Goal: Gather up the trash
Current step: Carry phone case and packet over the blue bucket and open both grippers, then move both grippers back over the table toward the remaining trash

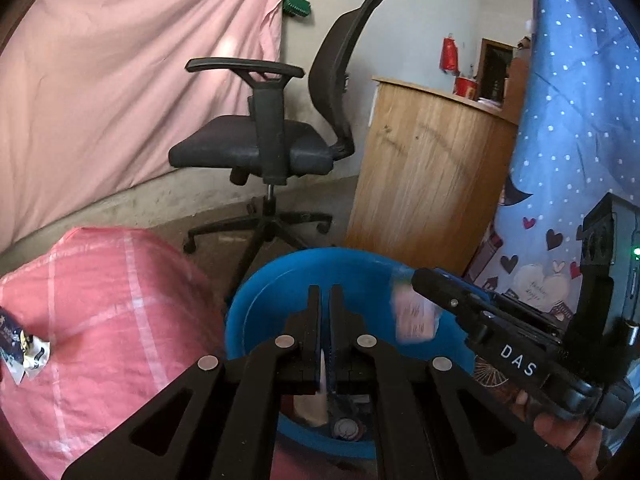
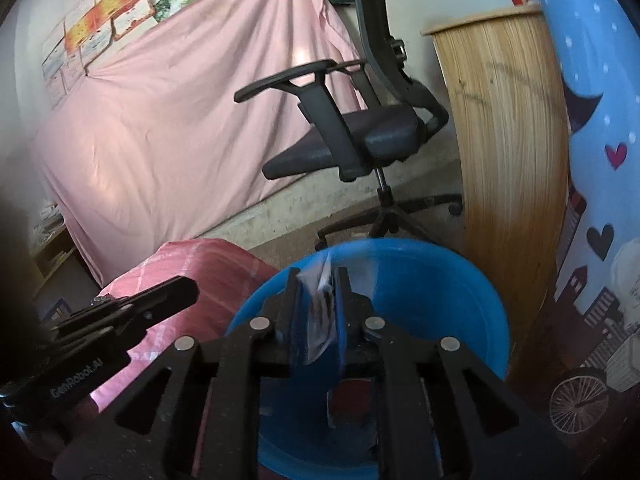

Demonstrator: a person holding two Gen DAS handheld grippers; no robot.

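A blue plastic bin [image 1: 272, 276] [image 2: 460, 264] stands on the floor under both grippers, with a few scraps lying at its bottom. In the left wrist view my left gripper [image 1: 325, 294] hangs over the bin's near rim, jaws shut, with only a thin pale sliver showing in the slit. It enters the right wrist view from the left [image 2: 188, 290] with nothing sticking out of its tip. My right gripper [image 2: 320, 280] [image 1: 418, 278] is above the bin, jaws a little apart. A blurred pink-white wrapper [image 2: 320, 316] [image 1: 414, 318] sits loose between them. Another dark blue and white wrapper [image 1: 24, 352] lies on the pink sack.
A pink checked sack [image 1: 100, 300] sits left of the bin. A black office chair [image 1: 264, 148] stands behind it, and a wooden cabinet [image 1: 432, 168] is at the back right. Blue patterned cloth [image 1: 568, 120] hangs on the right. A pink sheet [image 1: 120, 80] covers the far wall.
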